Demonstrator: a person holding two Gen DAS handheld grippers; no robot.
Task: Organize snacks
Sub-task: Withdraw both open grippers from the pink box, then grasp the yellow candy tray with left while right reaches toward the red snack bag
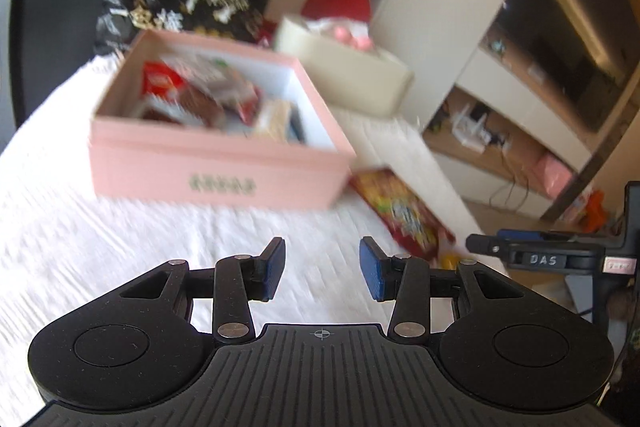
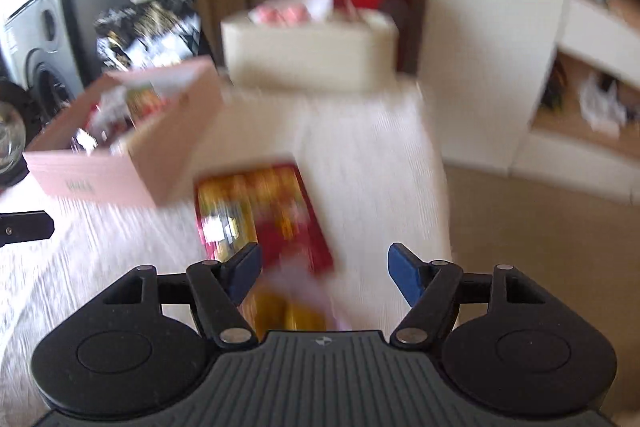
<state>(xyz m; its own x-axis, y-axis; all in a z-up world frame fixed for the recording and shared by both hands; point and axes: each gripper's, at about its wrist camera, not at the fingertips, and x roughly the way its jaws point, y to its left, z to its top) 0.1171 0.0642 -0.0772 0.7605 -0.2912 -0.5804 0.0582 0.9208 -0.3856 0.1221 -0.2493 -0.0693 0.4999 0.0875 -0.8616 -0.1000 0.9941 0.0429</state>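
A pink box (image 1: pixel 216 163) holding several snack packets (image 1: pixel 200 95) stands on the white cloth. It also shows in the right wrist view (image 2: pixel 120 171) at the left. A red and yellow snack packet (image 1: pixel 404 211) lies flat to the right of the box; in the right wrist view the packet (image 2: pixel 264 211) lies just ahead of my fingers. My left gripper (image 1: pixel 322 273) is open and empty above the cloth, short of the box. My right gripper (image 2: pixel 324 275) is open and empty over the packet's near end. The frames are blurred.
A black snack bag (image 1: pixel 180 3) stands behind the pink box. A cream box (image 1: pixel 344 63) with pink items and a red round object (image 1: pixel 336 1) sit at the back. The table's right edge (image 2: pixel 432 167) drops to the floor. Shelves (image 1: pixel 500 131) stand at the right.
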